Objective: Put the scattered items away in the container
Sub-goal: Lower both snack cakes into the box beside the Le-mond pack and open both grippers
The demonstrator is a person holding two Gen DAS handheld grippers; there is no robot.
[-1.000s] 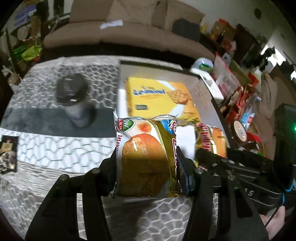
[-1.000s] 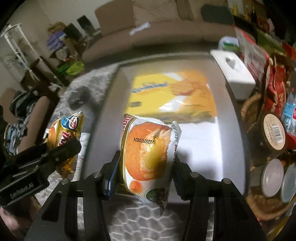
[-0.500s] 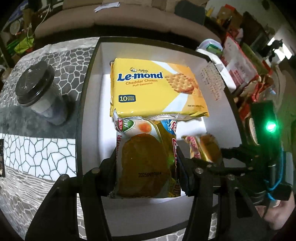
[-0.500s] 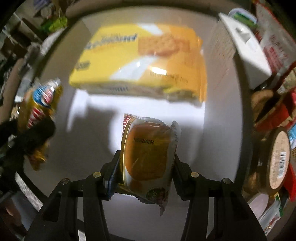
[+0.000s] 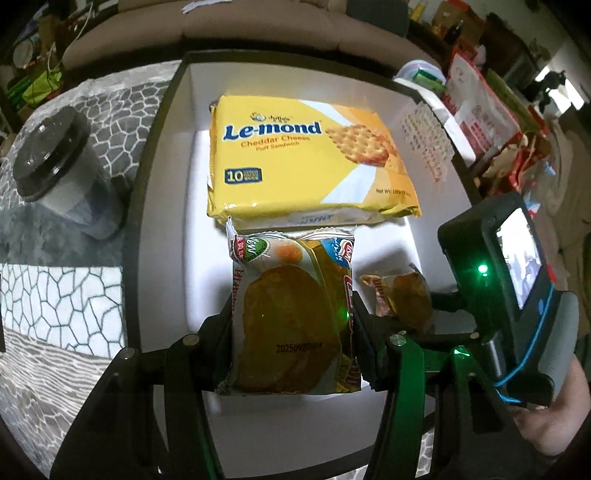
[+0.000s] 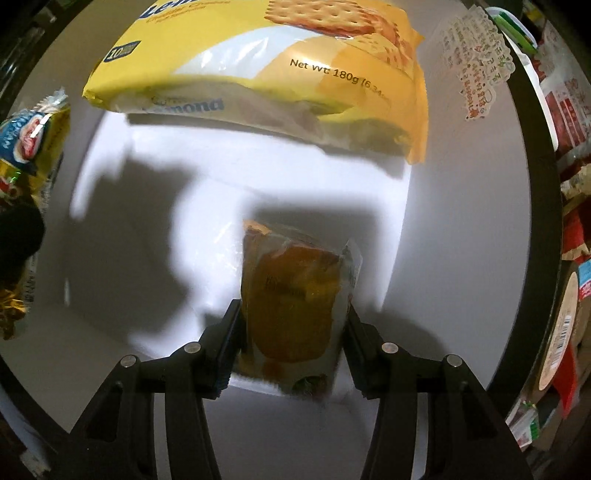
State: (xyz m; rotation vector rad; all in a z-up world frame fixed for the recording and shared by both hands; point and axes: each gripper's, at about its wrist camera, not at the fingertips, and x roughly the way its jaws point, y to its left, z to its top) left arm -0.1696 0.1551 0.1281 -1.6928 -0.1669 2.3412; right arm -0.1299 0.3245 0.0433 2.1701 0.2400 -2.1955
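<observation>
A white box with a dark rim [image 5: 162, 122] holds a yellow Le-mond cracker pack [image 5: 306, 162]. My left gripper [image 5: 291, 332] is shut on a snack cake packet [image 5: 291, 317] and holds it over the box's near half. My right gripper [image 6: 291, 332] is shut on a second snack cake packet [image 6: 295, 310], low inside the box near its white floor [image 6: 147, 240]. That packet [image 5: 399, 295] and the right gripper show to the right in the left wrist view. The left packet [image 6: 29, 155] shows at the left edge of the right wrist view.
A lidded cup [image 5: 62, 173] stands on the patterned cloth [image 5: 59, 291] left of the box. Cluttered packets and jars [image 6: 565, 258] crowd the box's right side. A sofa [image 5: 221, 22] lies behind the table.
Both grippers moved forward and down over the box with their packets. The right gripper has dropped lower, close to the box floor.
</observation>
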